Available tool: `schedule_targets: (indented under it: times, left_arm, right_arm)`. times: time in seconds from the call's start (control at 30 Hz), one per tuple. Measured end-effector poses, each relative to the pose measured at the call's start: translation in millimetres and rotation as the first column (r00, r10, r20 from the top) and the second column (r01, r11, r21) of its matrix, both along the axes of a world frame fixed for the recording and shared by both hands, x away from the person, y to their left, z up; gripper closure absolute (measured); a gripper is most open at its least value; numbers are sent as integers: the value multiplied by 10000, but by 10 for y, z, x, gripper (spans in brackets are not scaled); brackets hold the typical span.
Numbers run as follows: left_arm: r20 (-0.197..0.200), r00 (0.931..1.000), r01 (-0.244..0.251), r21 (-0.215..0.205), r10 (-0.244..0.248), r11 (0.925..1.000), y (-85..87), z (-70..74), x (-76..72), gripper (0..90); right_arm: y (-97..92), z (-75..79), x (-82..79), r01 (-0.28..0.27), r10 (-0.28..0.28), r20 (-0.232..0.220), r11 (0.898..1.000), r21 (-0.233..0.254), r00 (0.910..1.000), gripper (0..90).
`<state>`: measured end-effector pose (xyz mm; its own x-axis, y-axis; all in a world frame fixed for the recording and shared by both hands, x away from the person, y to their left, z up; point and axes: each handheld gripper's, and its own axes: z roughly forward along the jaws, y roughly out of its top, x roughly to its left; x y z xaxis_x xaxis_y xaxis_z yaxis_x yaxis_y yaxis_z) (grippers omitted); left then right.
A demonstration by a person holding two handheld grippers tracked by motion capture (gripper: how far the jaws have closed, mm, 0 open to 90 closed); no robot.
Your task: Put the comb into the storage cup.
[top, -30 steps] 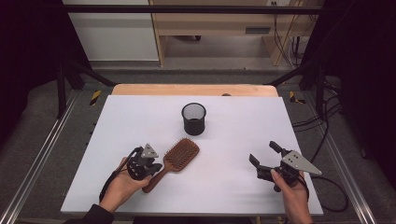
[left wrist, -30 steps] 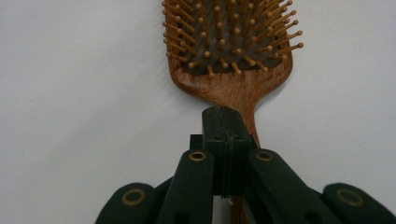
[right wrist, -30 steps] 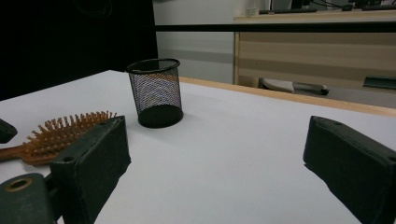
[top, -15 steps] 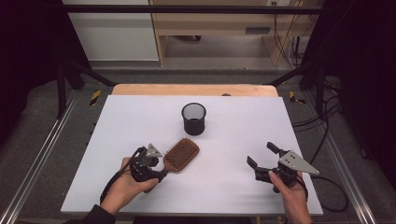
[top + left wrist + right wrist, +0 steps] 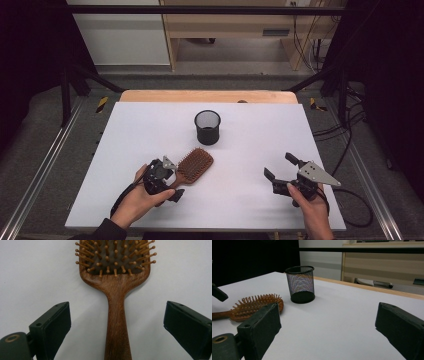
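Hairbrush point(image 5: 194, 165) lies flat on the white worktop point(image 5: 250, 150), near-left, bristles up, not lifted yet. Left claw point(image 5: 117, 322) has just been opening: jaws now spread wide either side of the handle, not touching it. Right claw point(image 5: 281, 168) idle at near right, spread, nothing between the jaws. Brush: dark grained wood, paddle-shaped head, ball-tipped wooden pins. Black wire-mesh cup point(image 5: 207, 127) stands upright beyond it, round, apparently empty. Likely remaining: grip, then carry.

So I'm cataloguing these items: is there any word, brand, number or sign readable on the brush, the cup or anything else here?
None can be read.
Brush: plain wood grain, no mark.
Mesh cup: bare black mesh, no label.
Table: blank white.
Yellow-black stripes by the table corners: hazard marking, no letters.
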<state>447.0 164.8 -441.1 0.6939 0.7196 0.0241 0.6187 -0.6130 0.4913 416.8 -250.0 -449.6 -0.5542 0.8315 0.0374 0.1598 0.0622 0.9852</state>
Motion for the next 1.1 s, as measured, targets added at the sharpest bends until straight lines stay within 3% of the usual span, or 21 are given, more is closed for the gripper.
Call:
schedule_targets:
  times: [0.33,1.1]
  left_arm:
    - [-219,9996,197,277,-191,9994,-62,-62,13,74]
    - [-562,9983,151,439,-126,9989,-30,-97,82,96]
  right_arm:
    - [3,-2,-1,-31,30,-100,10000,-39,9999,61]
    - [4,-3,0,-56,55,-144,10000,-79,9999,60]
